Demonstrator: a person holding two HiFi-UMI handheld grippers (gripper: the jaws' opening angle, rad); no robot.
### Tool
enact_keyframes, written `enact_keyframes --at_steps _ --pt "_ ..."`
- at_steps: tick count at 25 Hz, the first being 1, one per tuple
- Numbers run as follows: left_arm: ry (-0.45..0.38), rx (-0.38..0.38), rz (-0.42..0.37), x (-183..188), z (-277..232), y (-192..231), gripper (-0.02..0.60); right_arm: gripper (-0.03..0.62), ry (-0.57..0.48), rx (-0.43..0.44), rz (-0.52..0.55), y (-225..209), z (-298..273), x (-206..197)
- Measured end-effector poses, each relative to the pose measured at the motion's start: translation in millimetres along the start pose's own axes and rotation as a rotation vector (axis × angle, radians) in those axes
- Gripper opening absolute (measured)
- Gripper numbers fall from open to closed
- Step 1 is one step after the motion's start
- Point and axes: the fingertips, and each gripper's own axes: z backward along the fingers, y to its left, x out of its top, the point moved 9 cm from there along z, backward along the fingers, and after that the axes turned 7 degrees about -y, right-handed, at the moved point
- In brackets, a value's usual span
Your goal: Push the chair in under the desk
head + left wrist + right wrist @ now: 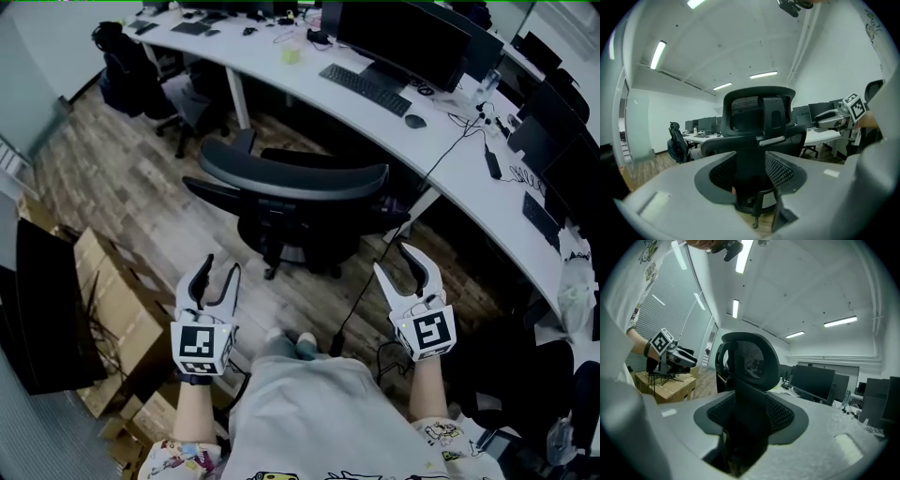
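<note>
A black mesh office chair (295, 178) stands pulled out from the curved white desk (281, 73), its backrest toward me. In the head view my left gripper (220, 274) and right gripper (398, 264) are held side by side in front of me, short of the chair and not touching it. Both stand open with nothing between their fingers. The left gripper view looks past its own gripper (750, 174) at the chair back and headrest (759, 117), with the other gripper (836, 117) at the right. In the right gripper view, the chair (747, 363) rises beyond that view's own gripper (750, 420).
On the desk are a monitor (403, 37), a keyboard (366, 89) and a mouse (415, 121). Cardboard boxes (112, 309) and a dark panel (37, 309) stand at my left. A cable (361, 291) runs across the wooden floor. Another chair (131, 70) sits far left.
</note>
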Motion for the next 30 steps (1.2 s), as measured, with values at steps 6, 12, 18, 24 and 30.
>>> enact_keyframes --at_steps 6,12,18,24,30 --pt "0.019 -0.020 -0.121 3 -16 13 0.249 0.259 0.023 0.032 0.063 -17 -12 -2" --pt "0.038 -0.060 -0.220 4 -39 29 0.304 0.295 0.049 0.043 0.091 -28 -28 -7" --pt "0.059 -0.108 -0.334 3 -66 47 0.347 0.322 0.085 0.036 0.127 -34 -44 -13" --pt "0.079 -0.152 -0.408 -3 -92 70 0.380 0.339 0.110 0.015 0.147 -43 -51 -18" --pt "0.093 -0.172 -0.474 -8 -117 95 0.394 0.339 0.149 0.008 0.173 -50 -59 -25"
